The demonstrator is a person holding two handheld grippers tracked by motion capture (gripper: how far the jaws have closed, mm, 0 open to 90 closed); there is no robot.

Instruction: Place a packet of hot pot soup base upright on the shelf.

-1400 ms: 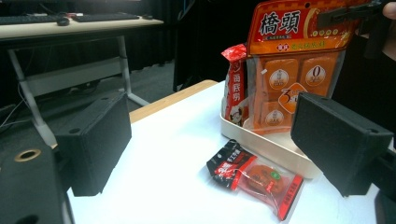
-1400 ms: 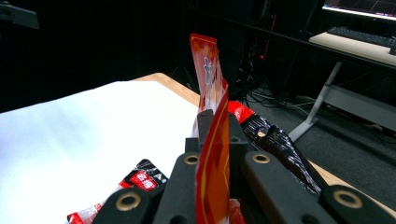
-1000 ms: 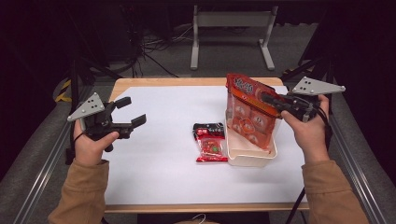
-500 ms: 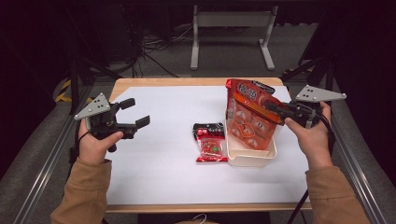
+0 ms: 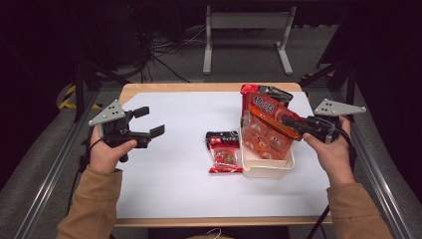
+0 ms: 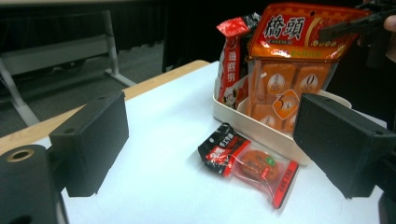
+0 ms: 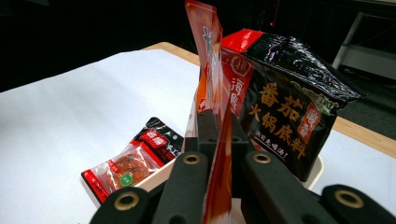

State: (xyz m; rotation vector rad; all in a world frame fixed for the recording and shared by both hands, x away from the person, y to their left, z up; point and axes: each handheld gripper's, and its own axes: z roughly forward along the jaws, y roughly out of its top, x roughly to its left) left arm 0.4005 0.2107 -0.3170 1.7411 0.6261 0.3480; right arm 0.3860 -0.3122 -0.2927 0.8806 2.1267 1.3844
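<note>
High view: the orange snack bag [image 5: 266, 130] stands in the white tray [image 5: 266, 168] at the right of the table [image 5: 169, 189], and it hides most of the red-and-black bag [image 5: 263, 92] behind it, whose top corner alone shows. The right claw [image 5: 291, 122] comes in level from the right and is clamped on the orange bag's upper right edge; its jaw tips are hard to pick out against the bag. The right hand [image 5: 331, 149] grips the claw's body from below, with the forearm running up from the bottom right. The left claw [image 5: 149, 122] hovers over the left of the table, well apart from the tray, with its jaws spread and nothing between them; the left hand [image 5: 107, 152] holds it level, pointing right. A small red packet [image 5: 224, 152] lies flat on the table just beside the tray.

Left gripper view: the two black jaws stand wide apart and blurred at the edges of the picture, cut off below. Between them, farther off, lie the small red packet [image 6: 247, 161] and the tray [image 6: 275, 133] with both bags upright in it. The right claw [image 6: 357, 25] pinches the orange bag [image 6: 289, 70] at its top right corner, partly out of the picture.

Right gripper view: the jaws are pressed together on the orange bag [image 7: 212, 93], seen edge-on, so its face is unreadable. The red-and-black bag [image 7: 285, 107] stands just behind it, and the packet [image 7: 133, 161] lies lower left.
</note>
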